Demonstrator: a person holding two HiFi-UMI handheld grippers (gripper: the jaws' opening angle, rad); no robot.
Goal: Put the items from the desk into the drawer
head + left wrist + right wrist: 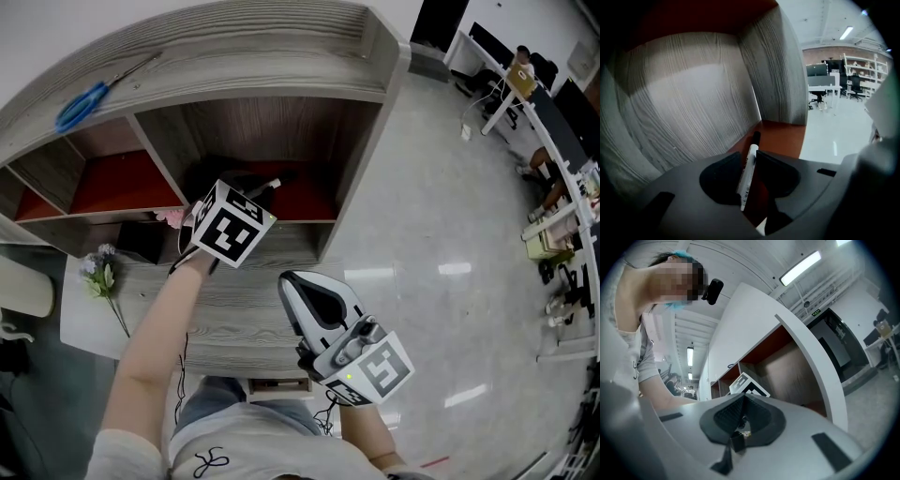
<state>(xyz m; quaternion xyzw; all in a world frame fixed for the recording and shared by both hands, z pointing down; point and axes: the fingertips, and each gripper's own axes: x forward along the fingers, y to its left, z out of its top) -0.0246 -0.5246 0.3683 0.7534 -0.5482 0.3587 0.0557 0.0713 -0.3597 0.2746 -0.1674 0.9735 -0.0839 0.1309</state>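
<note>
Left tongs [750, 161]: jaws closed down on a white marker [748, 171]. The barrel is pinched between the two dark pads, and the black cap sticks out ahead of the tips. The tongs reach into the right-hand compartment [785, 136] of the shelf unit [281, 66]. The compartment's red-brown floor lies directly below and ahead of the marker tip, and its grey wood-grain back wall stands to the left of the jaws. I cannot tell whether the marker touches the floor.

Right tongs [739, 404]: jaws together, nothing between the pads. They are held tilted upward over the front edge of the surface [239, 314], to the right of and nearer the person than the left tongs, and well apart from them.

Other things, from the head view:
- Blue scissors [82, 101] on top of the shelf unit, far left of and beyond the left tongs.
- An artificial flower [101, 274] on the surface, left of the left forearm.
</note>
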